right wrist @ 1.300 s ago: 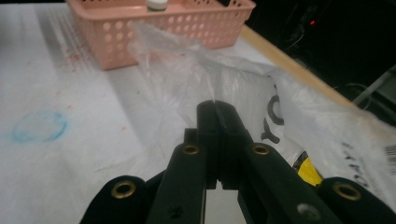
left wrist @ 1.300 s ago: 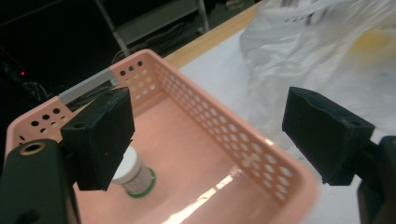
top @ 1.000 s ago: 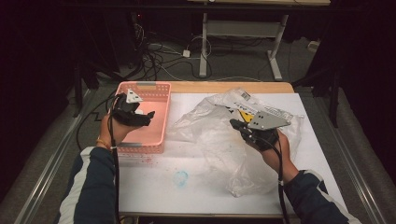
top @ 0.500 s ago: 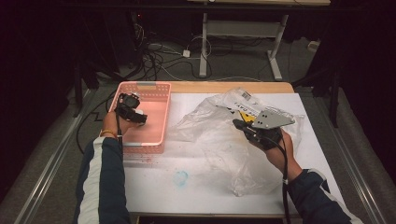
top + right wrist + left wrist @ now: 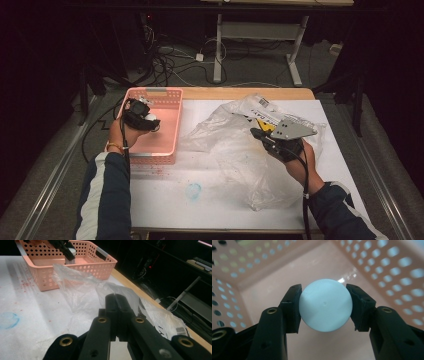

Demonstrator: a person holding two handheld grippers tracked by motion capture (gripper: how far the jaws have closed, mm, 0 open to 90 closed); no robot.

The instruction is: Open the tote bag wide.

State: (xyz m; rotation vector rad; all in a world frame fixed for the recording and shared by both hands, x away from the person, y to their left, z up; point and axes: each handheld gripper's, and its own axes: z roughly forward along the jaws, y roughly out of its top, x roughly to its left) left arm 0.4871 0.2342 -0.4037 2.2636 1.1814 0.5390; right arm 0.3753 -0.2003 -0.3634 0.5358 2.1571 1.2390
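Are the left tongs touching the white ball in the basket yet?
Touching. The left gripper view shows both pads of the left tongs, which have just been closing, against the sides of the white ball, no gap.

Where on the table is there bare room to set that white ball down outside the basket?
Bare table lies along the near edge, between the two forearms, in front of the pink basket and left of the plastic bag, around a faint blue mark. The right half is crowded: the bag spreads under the right gripper. The left gripper grips the white ball inside the basket.
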